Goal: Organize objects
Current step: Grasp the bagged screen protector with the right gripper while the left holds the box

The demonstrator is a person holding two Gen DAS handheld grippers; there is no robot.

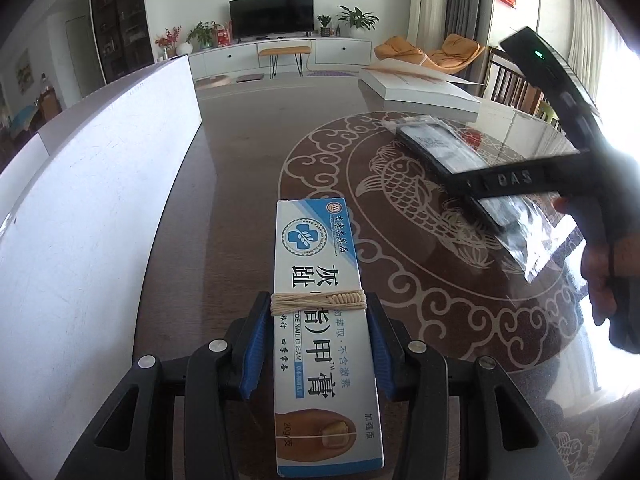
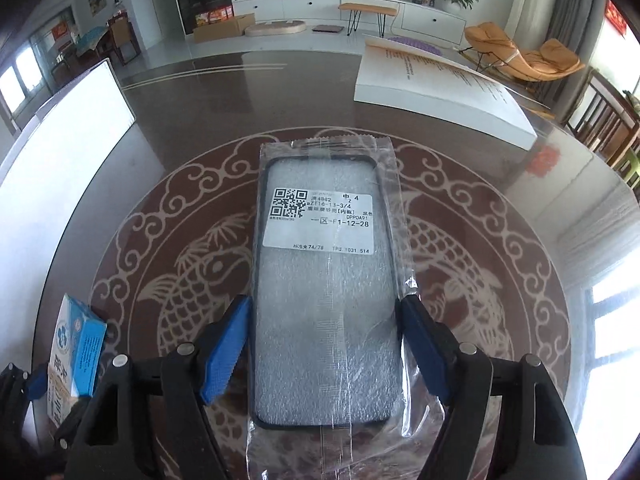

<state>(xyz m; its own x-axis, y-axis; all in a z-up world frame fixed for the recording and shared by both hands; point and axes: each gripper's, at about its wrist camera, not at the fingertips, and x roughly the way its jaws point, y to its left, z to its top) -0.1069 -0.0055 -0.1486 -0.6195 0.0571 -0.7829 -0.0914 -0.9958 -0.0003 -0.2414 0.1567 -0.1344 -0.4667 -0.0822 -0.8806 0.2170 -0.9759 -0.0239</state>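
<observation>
My left gripper (image 1: 318, 312) is shut on a long white and blue nail cream box (image 1: 316, 276) with string wound round it, held above the dark table. The box also shows in the right wrist view (image 2: 76, 352) at the lower left. My right gripper (image 2: 324, 312) is shut on a phone case in a clear plastic bag (image 2: 324, 280) with a white label, its blue pads pressing both long sides. In the left wrist view the bagged phone case (image 1: 460, 168) hangs in the right gripper (image 1: 476, 188) at the right, above the fish pattern.
The round glass-topped table (image 2: 180, 120) carries a fish pattern. A white upright panel (image 1: 80, 200) stands along the left. A thick white book (image 2: 440, 92) lies at the far right of the table. Chairs stand beyond the right edge.
</observation>
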